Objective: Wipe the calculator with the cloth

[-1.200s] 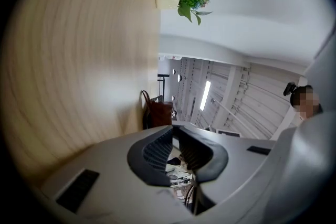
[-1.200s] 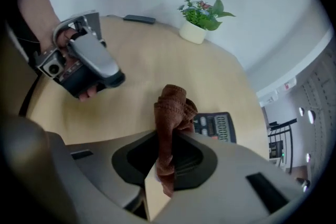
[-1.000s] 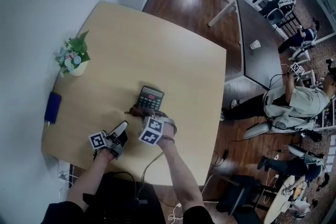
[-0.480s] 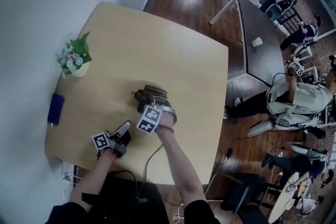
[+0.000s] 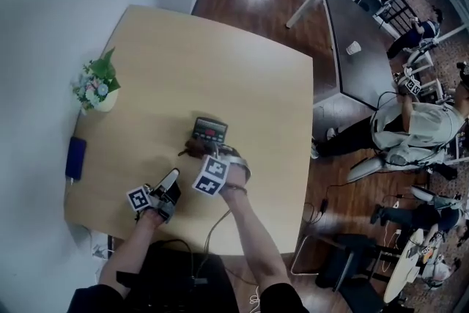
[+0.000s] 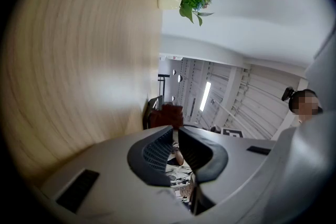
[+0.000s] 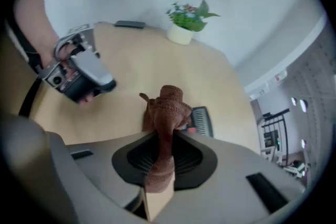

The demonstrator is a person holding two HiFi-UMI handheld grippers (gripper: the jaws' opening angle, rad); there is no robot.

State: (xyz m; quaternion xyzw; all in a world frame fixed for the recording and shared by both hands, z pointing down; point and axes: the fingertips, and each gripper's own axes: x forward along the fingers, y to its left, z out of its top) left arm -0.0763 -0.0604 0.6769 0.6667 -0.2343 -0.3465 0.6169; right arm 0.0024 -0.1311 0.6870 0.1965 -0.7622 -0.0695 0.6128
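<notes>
Calculator [image 5: 210, 130] first, since everything else is placed from it. It lies on the desk [image 5: 220, 62], a little to the person's side of the middle, with its long axis running away from them.

Nearest the person, well short of the calculator and off to its left, the left hand-held gripper [image 5: 170, 181] sits low over the desk. Its jaws are pressed together on nothing.

Just this side of the calculator, the right hand-held gripper [image 5: 204, 157] tips steeply down and pinches the brown cloth [image 7: 165, 105]. The bunched free end of the cloth hangs at the calculator's near edge (the right gripper view shows the keys just beyond the bunch and to its right). Whether the cloth is pressing on the calculator I can't tell.

The right hand is plainly the nearer one. I'd judge the coming stroke should push away from the person, along the calculator's length.

Far beyond the calculator, to its left, stands a potted plant [image 5: 95, 84].
</notes>
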